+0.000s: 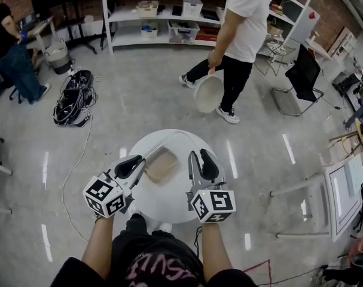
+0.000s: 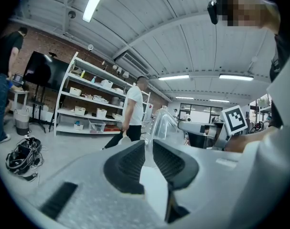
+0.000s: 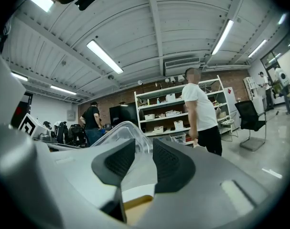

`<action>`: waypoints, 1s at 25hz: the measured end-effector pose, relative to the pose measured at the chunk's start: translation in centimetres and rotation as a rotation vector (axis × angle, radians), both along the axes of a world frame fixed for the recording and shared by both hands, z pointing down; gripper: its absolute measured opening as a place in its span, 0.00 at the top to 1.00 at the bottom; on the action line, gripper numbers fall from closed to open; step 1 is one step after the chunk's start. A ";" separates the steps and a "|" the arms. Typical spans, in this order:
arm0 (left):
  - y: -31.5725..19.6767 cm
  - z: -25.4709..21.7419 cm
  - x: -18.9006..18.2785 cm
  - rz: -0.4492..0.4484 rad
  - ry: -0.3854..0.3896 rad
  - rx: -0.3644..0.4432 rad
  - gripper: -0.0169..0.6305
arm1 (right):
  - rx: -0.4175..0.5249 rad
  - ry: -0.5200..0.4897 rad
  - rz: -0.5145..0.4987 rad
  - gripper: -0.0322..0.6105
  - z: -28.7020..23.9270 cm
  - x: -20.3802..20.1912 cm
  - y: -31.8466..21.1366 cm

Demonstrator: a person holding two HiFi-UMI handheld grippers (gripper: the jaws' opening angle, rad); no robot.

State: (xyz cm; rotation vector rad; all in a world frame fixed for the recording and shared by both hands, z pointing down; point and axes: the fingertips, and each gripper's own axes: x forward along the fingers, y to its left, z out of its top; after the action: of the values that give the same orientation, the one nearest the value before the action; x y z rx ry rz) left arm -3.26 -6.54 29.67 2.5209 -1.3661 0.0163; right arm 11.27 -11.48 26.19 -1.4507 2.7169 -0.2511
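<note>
The left tongs [image 1: 138, 162] and right tongs [image 1: 199, 156] are each closed on an edge of a clear plastic box [image 1: 169, 148], held between them just over a round white counter [image 1: 169, 207]. A brown square [image 1: 162, 167] shows through the box. A person in a white shirt [image 1: 244, 23] stands beyond.

left gripper [image 1: 140, 167], right gripper [image 1: 200, 160]: fingers [image 2: 130, 168] pinched close.

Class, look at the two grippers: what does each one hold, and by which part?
Both hold one clear plastic bag. The left gripper is shut on its left edge and the right gripper on its right edge.
</note>
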 end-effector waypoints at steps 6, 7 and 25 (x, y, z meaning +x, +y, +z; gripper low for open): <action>0.3 -0.2 0.2 0.004 -0.006 0.007 0.89 | 0.008 -0.003 0.003 0.76 -0.2 0.2 0.3; 0.3 -0.2 0.2 0.004 -0.007 0.008 0.89 | 0.009 -0.003 0.003 0.76 -0.3 0.2 0.4; -0.1 0.1 0.1 -0.011 -0.010 0.003 0.89 | 0.002 -0.001 -0.009 0.76 0.1 0.1 -0.2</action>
State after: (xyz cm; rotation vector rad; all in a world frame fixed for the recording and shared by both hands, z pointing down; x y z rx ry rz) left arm -3.14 -6.60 29.78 2.5194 -1.3845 0.0241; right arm 11.35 -11.69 26.34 -1.4375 2.7230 -0.2495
